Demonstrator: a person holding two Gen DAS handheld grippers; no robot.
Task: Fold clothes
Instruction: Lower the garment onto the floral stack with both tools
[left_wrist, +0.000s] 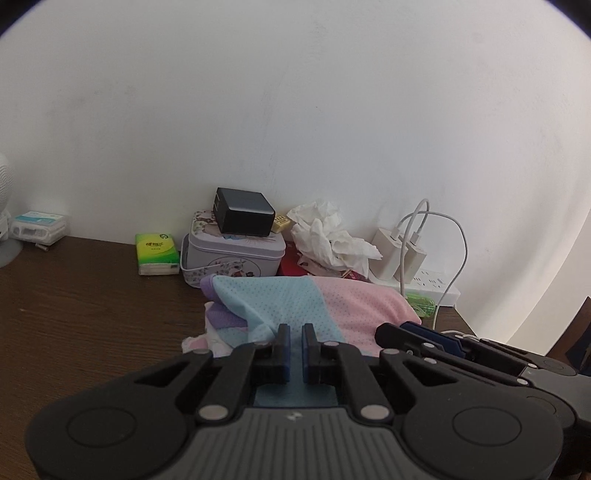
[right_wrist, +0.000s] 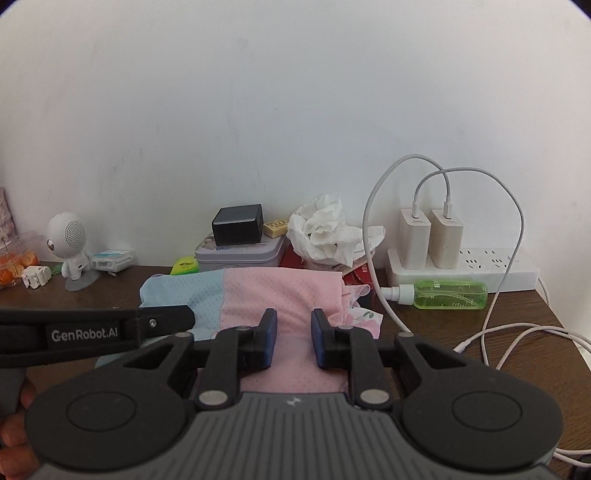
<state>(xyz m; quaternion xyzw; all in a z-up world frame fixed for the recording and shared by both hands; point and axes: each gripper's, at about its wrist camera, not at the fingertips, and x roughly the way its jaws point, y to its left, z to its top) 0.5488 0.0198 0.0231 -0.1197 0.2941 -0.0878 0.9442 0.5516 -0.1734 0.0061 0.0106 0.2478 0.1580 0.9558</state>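
A folded mesh garment (left_wrist: 288, 302) in blue, pink and purple panels lies on the dark wooden table (left_wrist: 81, 302); it also shows in the right wrist view (right_wrist: 258, 295). My left gripper (left_wrist: 294, 329) hovers over its blue part with the jaws a narrow gap apart, nothing between them. My right gripper (right_wrist: 294, 319) is open over the pink part, empty. The right gripper shows at the right of the left wrist view (left_wrist: 424, 338), and the left gripper crosses the left of the right wrist view (right_wrist: 162, 319).
Along the wall stand a floral tin (left_wrist: 232, 254) with a black charger (left_wrist: 243, 216) on it, a green tissue pack (left_wrist: 157, 253), crumpled tissues (right_wrist: 325, 230), a power strip (right_wrist: 472, 267) with two plugs and cables, a green spray bottle (right_wrist: 443, 293) and a white robot figure (right_wrist: 72, 249).
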